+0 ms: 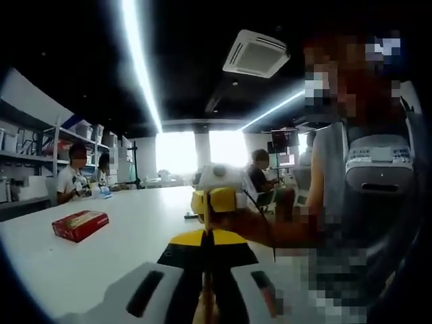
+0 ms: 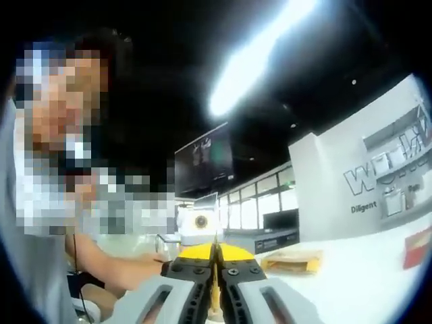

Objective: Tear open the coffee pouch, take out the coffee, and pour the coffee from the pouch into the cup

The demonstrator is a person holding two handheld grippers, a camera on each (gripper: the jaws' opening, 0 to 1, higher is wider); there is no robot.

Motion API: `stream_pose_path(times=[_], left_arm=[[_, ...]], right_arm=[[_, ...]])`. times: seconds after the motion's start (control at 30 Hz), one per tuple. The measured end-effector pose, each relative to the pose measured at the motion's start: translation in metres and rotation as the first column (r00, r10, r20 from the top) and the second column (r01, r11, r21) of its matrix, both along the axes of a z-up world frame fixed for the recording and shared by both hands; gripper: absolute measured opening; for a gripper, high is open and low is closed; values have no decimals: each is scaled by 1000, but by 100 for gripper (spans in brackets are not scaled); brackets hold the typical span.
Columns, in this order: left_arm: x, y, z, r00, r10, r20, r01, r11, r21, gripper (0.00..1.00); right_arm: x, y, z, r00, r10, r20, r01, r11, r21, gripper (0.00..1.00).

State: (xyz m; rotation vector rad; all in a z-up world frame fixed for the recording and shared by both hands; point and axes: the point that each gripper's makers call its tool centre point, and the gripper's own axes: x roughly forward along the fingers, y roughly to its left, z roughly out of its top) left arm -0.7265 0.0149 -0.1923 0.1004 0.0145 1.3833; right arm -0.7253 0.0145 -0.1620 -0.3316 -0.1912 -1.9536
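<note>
Both claws raised, face to face.
Left claw (image 1: pixel 208 273) and right claw (image 2: pixel 214 280) each clamp the thin pouch (image 2: pixel 214 260) edge; worktop (image 1: pixel 88 263) below.

Left of the red box (image 1: pixel 79 225) the white table (image 1: pixel 135 223) lies bare; right of it the other gripper (image 1: pixel 214 202) (yellow-tipped) blocks passage.

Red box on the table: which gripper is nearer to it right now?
Right, probably; it's close. The red box lies almost level with the right gripper, off to its side; from the left gripper it sits ahead and aside on the table.
</note>
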Motion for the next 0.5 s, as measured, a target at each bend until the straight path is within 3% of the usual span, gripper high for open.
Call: stream_pose_path(times=[0.1, 0.23, 0.37, 0.5], left_arm=[[-1, 1, 0, 1000, -2, 4, 2, 1000, 6, 10], [-5, 0, -3, 1000, 8, 3, -8, 1000, -4, 7], [-6, 0, -7, 1000, 13, 6, -13, 1000, -27, 3], [-7, -2, -8, 999, 25, -32, -26, 999, -30, 2]], right_arm=[[1, 4, 3, 1000, -12, -14, 12, 1000, -19, 2], [1, 12, 9, 1000, -10, -13, 10, 998, -66, 2], [-1, 10, 7, 1000, -19, -9, 19, 999, -45, 2], [-2, 10, 5, 1000, -26, -9, 26, 999, -33, 2]])
